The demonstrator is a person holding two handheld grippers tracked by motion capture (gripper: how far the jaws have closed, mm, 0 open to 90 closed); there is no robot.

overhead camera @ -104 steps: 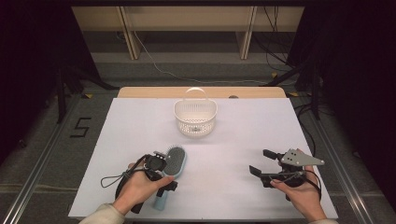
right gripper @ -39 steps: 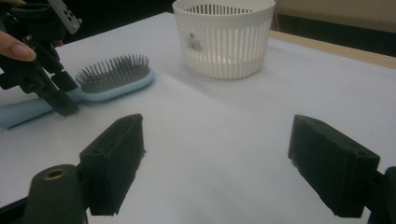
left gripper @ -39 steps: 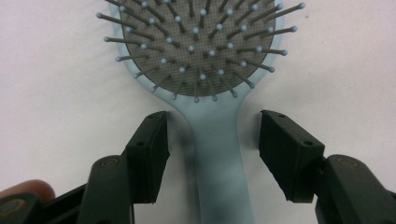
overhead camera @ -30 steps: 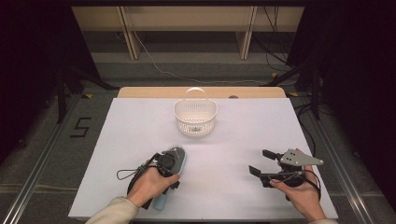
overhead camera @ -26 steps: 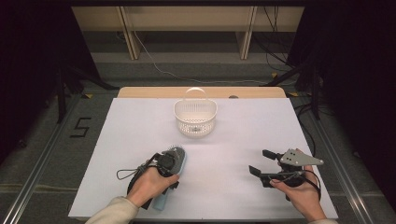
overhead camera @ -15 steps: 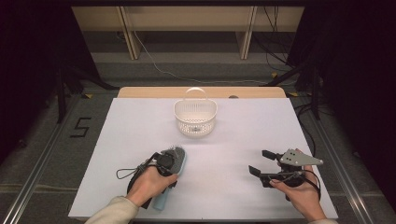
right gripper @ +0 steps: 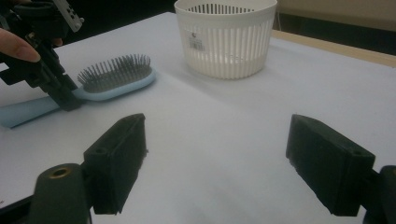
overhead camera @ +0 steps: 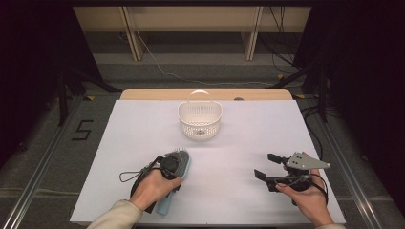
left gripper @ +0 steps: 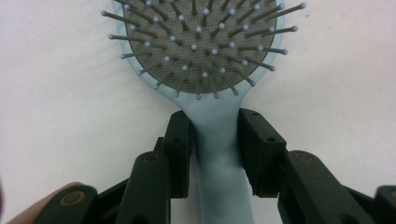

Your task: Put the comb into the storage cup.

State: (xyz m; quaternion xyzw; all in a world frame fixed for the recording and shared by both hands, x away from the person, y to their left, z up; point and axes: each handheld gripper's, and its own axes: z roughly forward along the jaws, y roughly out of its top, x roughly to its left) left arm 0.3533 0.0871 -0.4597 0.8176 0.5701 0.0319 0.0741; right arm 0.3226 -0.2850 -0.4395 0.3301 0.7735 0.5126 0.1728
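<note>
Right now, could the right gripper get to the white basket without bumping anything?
Probably yes. The right gripper is open over bare table, and nothing lies between it and the white basket. The hairbrush and the left gripper sit off to the side.

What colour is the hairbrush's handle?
Pale blue, matching the frame round the grey bristle pad. The hairbrush shows best in the left gripper view, its handle between the left tongs.

High view overlooks table; claw views sit close, sharing hairbrush.
</note>
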